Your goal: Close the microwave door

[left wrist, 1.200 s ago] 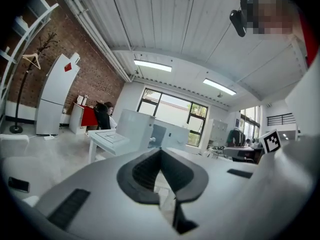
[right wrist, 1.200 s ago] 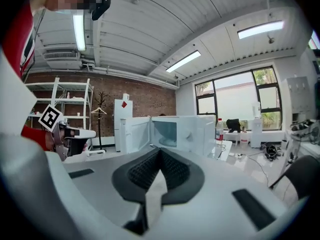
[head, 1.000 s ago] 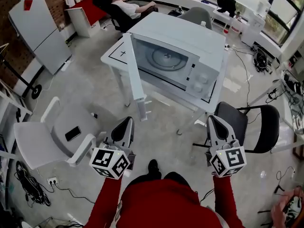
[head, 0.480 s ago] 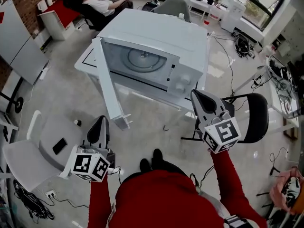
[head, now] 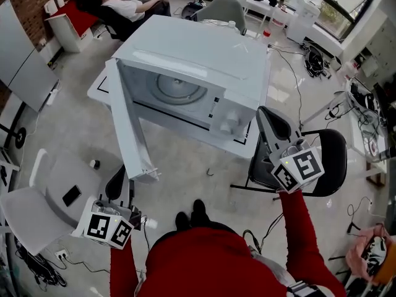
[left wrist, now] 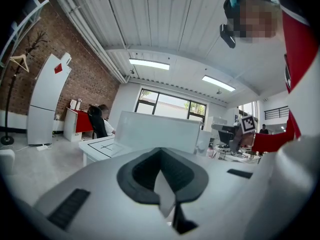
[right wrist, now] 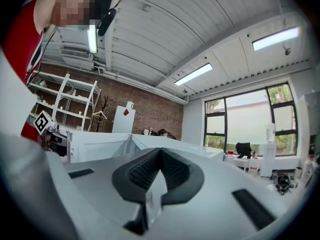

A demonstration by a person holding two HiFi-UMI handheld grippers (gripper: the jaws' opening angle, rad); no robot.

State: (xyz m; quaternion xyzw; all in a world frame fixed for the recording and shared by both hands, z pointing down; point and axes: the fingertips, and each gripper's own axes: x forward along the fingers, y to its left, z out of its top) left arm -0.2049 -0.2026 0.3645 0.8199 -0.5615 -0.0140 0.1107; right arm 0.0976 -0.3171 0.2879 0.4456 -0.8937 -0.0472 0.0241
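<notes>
Two grippers, one per hand. The left gripper [head: 116, 182] sits low, just beside the door's free edge; the right gripper [head: 270, 127] is near the oven's right front corner. Both sets of fingers are pressed together, holding nothing. One flat white microwave door [head: 127, 125] stands wide open, hanging out left of one boxy white microwave oven [head: 198, 67] on one white desk [head: 238, 148]. Judged light, rigid and free-swinging: push the outer face near the free edge.

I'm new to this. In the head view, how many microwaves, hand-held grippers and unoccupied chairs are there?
microwave: 1
grippers: 2 (left gripper, right gripper)
unoccupied chairs: 3 (white chair, black chair, grey chair)
total: 6
</notes>
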